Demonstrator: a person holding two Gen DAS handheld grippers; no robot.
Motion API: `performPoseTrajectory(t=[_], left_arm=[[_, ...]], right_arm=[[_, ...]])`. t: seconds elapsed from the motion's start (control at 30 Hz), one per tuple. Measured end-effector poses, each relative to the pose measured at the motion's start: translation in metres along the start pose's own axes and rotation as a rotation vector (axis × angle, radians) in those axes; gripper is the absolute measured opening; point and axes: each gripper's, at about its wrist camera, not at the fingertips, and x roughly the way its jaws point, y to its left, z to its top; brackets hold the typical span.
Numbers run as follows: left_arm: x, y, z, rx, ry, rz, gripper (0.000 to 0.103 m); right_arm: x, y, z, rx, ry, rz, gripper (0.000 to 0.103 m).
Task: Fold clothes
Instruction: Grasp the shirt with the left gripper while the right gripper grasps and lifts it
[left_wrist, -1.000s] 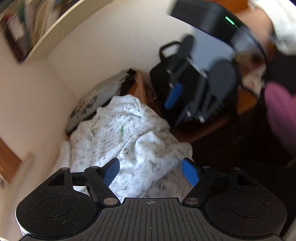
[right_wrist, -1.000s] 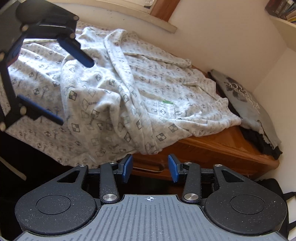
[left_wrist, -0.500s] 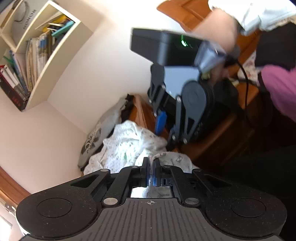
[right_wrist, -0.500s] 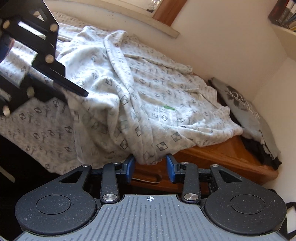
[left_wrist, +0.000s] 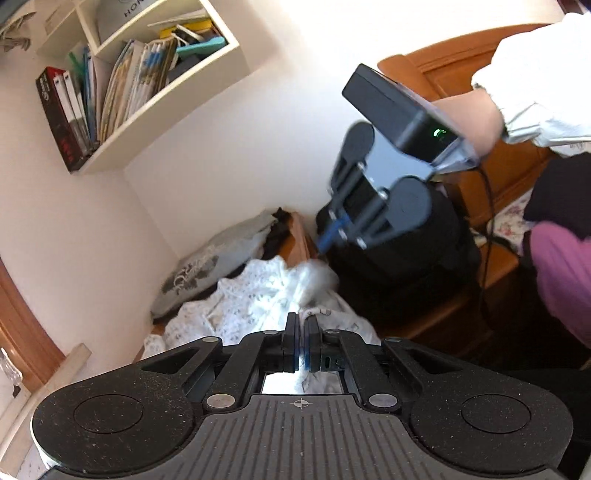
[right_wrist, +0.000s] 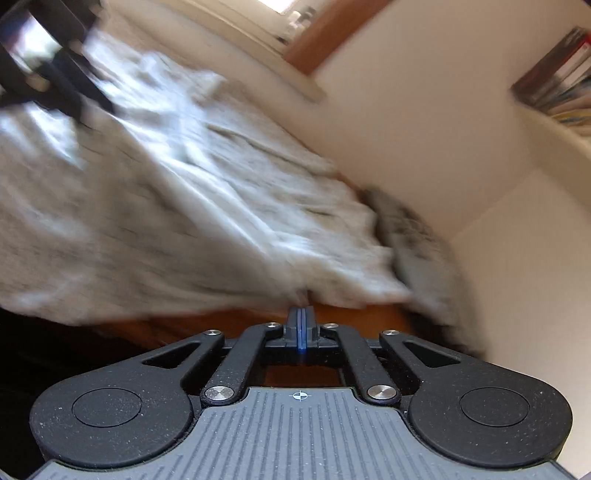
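A white patterned garment (left_wrist: 251, 310) lies crumpled on a wooden surface. My left gripper (left_wrist: 303, 328) is shut on a fold of it, with cloth showing between the fingers. In the left wrist view my right gripper (left_wrist: 327, 242) hangs above the garment's far corner, jaws together, and the cloth peaks up to its tips. The right wrist view is blurred by motion. There the right gripper (right_wrist: 302, 317) is shut at the garment's (right_wrist: 184, 206) near edge. The left gripper (right_wrist: 74, 99) is a dark smear at the top left.
A grey printed shirt (left_wrist: 218, 258) lies on dark clothes against the wall beyond the garment, also in the right wrist view (right_wrist: 413, 236). A black bag (left_wrist: 424, 266) stands beside the wooden edge (right_wrist: 351, 317). A bookshelf (left_wrist: 140, 92) hangs above. A person's sleeve (left_wrist: 535, 85) is at the right.
Both grippers went from open to shut on the garment's edge, the left first, the right in the last half second. Both have lifted and tilted up, and the cloth rises with them.
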Motion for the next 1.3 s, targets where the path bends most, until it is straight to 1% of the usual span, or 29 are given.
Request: performPoseTrajectory(t=[0.13,0.23,0.27,0.3,0.33,0.37,0.4,0.43,0.47,0.53,0.57,0.6,0.63,0.67,0.73,0.8,0.83,0.87,0.9,0.93,1.03,1.07,1.1,1.13,1.17,1.2,1.23,1.3], left_arm=[[-0.003,0.005,-0.001,-0.025,-0.006,0.008,0.003],[-0.001,0.011,0.0,-0.043,-0.004,0.015,0.003],[-0.002,0.013,0.0,-0.051,-0.007,0.017,0.003],[-0.004,0.015,0.001,-0.059,-0.01,0.019,0.003],[-0.005,0.016,0.001,-0.063,-0.013,0.021,0.003],[-0.007,0.018,0.002,-0.067,-0.016,0.024,0.003],[-0.008,0.02,0.003,-0.071,-0.019,0.025,0.003],[-0.01,0.022,0.004,-0.076,-0.021,0.022,0.003],[-0.012,0.023,0.004,-0.082,-0.023,0.018,0.003],[-0.015,0.027,0.005,-0.099,-0.027,0.008,0.003],[-0.017,0.028,0.005,-0.111,-0.029,0.006,0.003],[-0.02,0.029,0.005,-0.117,-0.031,0.003,0.003],[-0.022,0.031,0.005,-0.122,-0.033,-0.001,0.003],[-0.024,0.033,0.005,-0.128,-0.035,-0.004,0.003],[-0.027,0.035,0.004,-0.138,-0.032,-0.01,0.003],[-0.027,0.036,0.003,-0.144,-0.034,-0.01,0.002],[-0.027,0.037,0.003,-0.142,-0.031,-0.014,0.002],[-0.026,0.036,0.002,-0.138,-0.026,-0.02,0.002],[-0.025,0.036,0.002,-0.139,-0.025,-0.025,0.002],[-0.024,0.036,0.001,-0.141,-0.024,-0.03,0.002],[-0.02,0.035,-0.002,-0.148,-0.013,-0.064,0.002],[-0.018,0.034,-0.003,-0.148,-0.003,-0.072,0.002],[-0.016,0.034,-0.005,-0.148,0.007,-0.08,0.002],[-0.014,0.033,-0.006,-0.149,0.017,-0.088,0.002],[-0.011,0.032,-0.008,-0.149,0.027,-0.096,0.002],[-0.009,0.032,-0.009,-0.149,0.037,-0.104,0.002],[-0.007,0.031,-0.011,-0.149,0.047,-0.112,0.003],[-0.005,0.034,-0.012,-0.16,0.062,-0.115,0.003]], right_arm=[[-0.003,-0.016,-0.003,0.034,-0.006,-0.027,0.001],[-0.001,-0.009,-0.005,0.042,0.006,0.006,0.003],[0.0,-0.008,-0.004,0.039,-0.003,0.006,0.004],[0.002,-0.006,-0.003,0.035,-0.011,0.005,0.012],[0.004,-0.005,-0.003,0.031,-0.02,0.004,0.025],[0.005,-0.004,-0.002,0.028,-0.028,0.004,0.031],[0.007,-0.003,-0.001,0.024,-0.036,0.003,0.039],[0.009,-0.002,0.0,0.02,-0.045,0.003,0.043],[0.01,0.0,0.001,0.017,-0.053,0.002,0.043],[0.013,0.002,0.003,0.009,-0.07,0.001,0.042],[0.015,0.003,0.004,0.006,-0.079,0.0,0.041],[0.017,0.004,0.005,0.002,-0.087,-0.001,0.011],[0.018,0.006,0.006,-0.002,-0.095,-0.001,0.005],[0.018,0.006,0.008,-0.014,-0.107,-0.023,0.005],[0.011,0.003,0.013,-0.068,-0.143,-0.144,0.004],[0.004,-0.003,0.019,-0.078,-0.182,-0.275,0.004],[0.002,-0.005,0.022,-0.08,-0.202,-0.332,0.004],[0.002,-0.005,0.024,-0.1,-0.219,-0.368,0.004],[0.002,-0.005,0.026,-0.119,-0.234,-0.399,0.004],[0.005,-0.004,0.028,-0.138,-0.242,-0.412,0.005],[0.02,-0.002,0.035,-0.182,-0.247,-0.416,0.005],[0.024,-0.002,0.039,-0.191,-0.25,-0.419,0.007],[0.029,-0.004,0.043,-0.188,-0.258,-0.417,0.011],[0.033,-0.005,0.048,-0.183,-0.25,-0.402,0.02],[0.037,-0.007,0.051,-0.174,-0.214,-0.364,0.028],[0.042,-0.008,0.054,-0.169,-0.163,-0.328,0.045],[0.049,-0.011,0.055,-0.161,-0.096,-0.295,0.046],[0.06,-0.023,0.052,-0.1,-0.019,-0.231,0.045]])
